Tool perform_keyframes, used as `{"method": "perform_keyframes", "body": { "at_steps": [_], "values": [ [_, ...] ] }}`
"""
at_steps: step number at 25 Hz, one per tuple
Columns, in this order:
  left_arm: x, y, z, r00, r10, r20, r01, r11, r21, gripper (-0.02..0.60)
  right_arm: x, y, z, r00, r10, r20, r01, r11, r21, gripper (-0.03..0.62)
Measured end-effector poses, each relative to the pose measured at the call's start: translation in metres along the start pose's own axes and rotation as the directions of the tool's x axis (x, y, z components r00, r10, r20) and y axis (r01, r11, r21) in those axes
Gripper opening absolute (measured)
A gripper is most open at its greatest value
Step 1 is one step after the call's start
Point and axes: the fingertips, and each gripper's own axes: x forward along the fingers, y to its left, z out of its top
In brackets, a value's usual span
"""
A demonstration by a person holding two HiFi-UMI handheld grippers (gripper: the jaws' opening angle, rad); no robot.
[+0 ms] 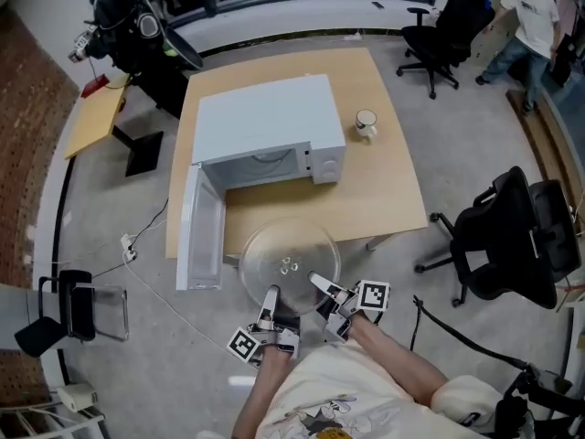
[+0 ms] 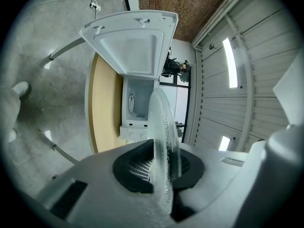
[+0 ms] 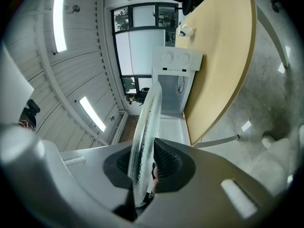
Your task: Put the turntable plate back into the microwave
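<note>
1. Table fills mid-frame in the head view; the microwave sits at its centre, door swung open toward lower left.
2. Turntable plate, clear glass, hangs outside the cavity, just below it in frame.
3. Left gripper and right gripper are each clamped on its near rim.
4. Likely risk: gripped along one edge only, smooth glass could slip or clip the door or cavity lip.

Bright, even indoor light is filling the head view, leaving only soft shadows. Both gripper views are bulging and darkening at their rims. Strip lights are glaring at two o'clock in the left gripper view and at ten o'clock in the right. The turntable plate is seemingly blurring up close.
</note>
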Motion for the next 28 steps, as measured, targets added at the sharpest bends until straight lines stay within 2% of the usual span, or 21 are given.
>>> {"method": "perform_keyframes", "body": {
  "at_steps": [1,4,8,14,18,24,26,28],
  "values": [
    [-0.001,0.002,0.008,1.0,0.007,0.011,-0.007,1.0,0.008,0.031,0.007,-0.004,-0.001,1.0,-0.004,-0.01,0.004,1.0,0.002,0.048],
    [0.015,0.005,0.025,1.0,0.002,0.018,-0.002,1.0,-0.003,0.031,0.02,-0.024,0.007,0.994,-0.104,-0.027,0.104,0.995,0.006,0.048],
    [0.044,0.008,0.039,1.0,0.008,-0.027,-0.009,0.999,-0.034,0.031,0.037,-0.028,0.026,0.991,-0.135,0.012,0.135,0.991,-0.002,0.048],
    [0.091,0.006,0.065,0.994,0.023,-0.105,-0.028,0.999,-0.044,0.031,0.078,-0.026,0.057,0.992,-0.09,0.083,0.09,0.996,0.001,0.049],
    [0.115,0.004,0.08,0.988,0.041,-0.151,-0.046,0.998,-0.034,0.031,0.095,-0.037,0.071,0.986,-0.111,0.126,0.11,0.994,0.014,0.049],
    [0.13,0.017,0.093,0.987,0.063,-0.146,-0.073,0.995,-0.063,0.031,0.113,-0.043,0.084,0.984,-0.128,0.125,0.128,0.992,0.009,0.051],
    [0.134,0.023,0.096,0.986,0.089,-0.142,-0.098,0.994,-0.056,0.031,0.11,-0.057,0.088,0.979,-0.167,0.114,0.166,0.986,0.021,0.049],
    [0.144,0.026,0.099,0.986,0.1,-0.134,-0.107,0.993,-0.049,0.031,0.114,-0.066,0.097,0.98,-0.17,0.103,0.168,0.985,0.028,0.049]
  ]
}}
